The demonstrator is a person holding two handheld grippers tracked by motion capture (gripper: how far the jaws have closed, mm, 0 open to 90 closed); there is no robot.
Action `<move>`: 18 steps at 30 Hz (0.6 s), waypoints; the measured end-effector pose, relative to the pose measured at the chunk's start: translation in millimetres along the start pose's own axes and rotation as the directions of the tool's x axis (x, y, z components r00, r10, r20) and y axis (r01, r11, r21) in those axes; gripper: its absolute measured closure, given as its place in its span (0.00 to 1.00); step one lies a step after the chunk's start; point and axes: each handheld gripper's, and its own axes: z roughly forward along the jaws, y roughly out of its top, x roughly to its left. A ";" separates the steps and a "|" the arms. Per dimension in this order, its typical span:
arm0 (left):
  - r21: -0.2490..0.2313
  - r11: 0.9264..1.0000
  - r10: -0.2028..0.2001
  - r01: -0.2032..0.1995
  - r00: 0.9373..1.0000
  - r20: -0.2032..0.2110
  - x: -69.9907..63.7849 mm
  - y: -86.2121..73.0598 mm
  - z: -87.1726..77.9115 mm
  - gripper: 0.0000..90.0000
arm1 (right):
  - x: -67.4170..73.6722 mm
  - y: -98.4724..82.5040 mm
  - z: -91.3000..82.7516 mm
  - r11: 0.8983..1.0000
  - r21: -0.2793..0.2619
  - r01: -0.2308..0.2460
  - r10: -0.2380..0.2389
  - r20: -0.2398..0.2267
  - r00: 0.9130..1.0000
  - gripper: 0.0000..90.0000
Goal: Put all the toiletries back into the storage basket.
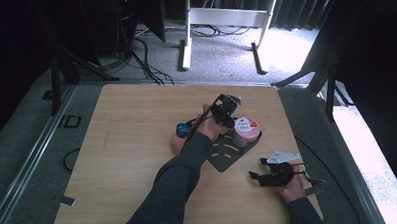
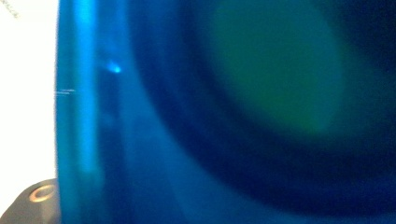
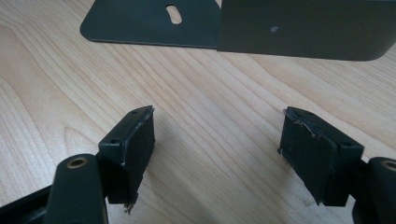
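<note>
Nearest the person's edge of the wooden worktop, the right gripper sits low on the right, held in the right hand, grey three-cornered plate on top. In the right gripper view its fingers are spread wide with nothing but bare wood grain between them, so released, not grabbing anything. They point at the dark metal bracket, which lies a bit ahead of them and well apart.

Further in, around the middle of the worktop, that bracket lies with its flat slotted plate on the wood and a short upright wall at the far right end. Its long axis runs diagonally, from the near left up to the far right. A pink-and-white tub stands upright on it against that wall, round lid facing straight up.

The left arm crosses over to that same spot, and the left gripper hangs just beside the tub on its left, tilted down toward the worktop. Can't tell from up top whether it touches the tub. The left gripper view is basically a blurry blue-green thing pressed right up against the lens, too close to make out what it is, and I can't tell whether those fingers are clenched on it or not.

Just left of the left wrist there's a small teal round object on the worktop.
</note>
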 end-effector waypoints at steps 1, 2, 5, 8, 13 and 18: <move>0.000 1.000 0.000 0.000 1.000 0.000 0.0 0.0 0.0 0.61 | 0.0 0.0 0.0 1.000 0.000 0.000 0.000 0.000 1.000 0.29; -0.001 1.000 -0.003 0.003 1.000 -0.001 -0.7 0.8 0.8 0.61 | 0.0 0.0 0.0 1.000 0.000 0.000 0.000 0.000 1.000 0.29; -0.010 1.000 -0.021 0.021 1.000 0.002 -0.1 4.0 4.4 0.61 | -0.1 0.0 0.1 1.000 -0.001 0.001 -0.001 0.000 1.000 0.29; -0.013 1.000 -0.026 0.026 1.000 0.005 0.2 4.6 5.1 0.61 | 0.0 0.0 0.1 1.000 0.000 0.001 -0.001 0.000 1.000 0.29; -0.020 0.999 -0.048 0.049 0.999 0.008 2.0 8.2 12.0 0.61 | -0.1 -0.1 0.1 1.000 -0.001 0.002 -0.002 0.000 1.000 0.29; -0.039 0.997 -0.062 0.063 0.998 0.015 5.8 7.4 18.1 0.61 | -0.1 0.0 0.1 1.000 0.000 0.003 -0.003 -0.001 1.000 0.29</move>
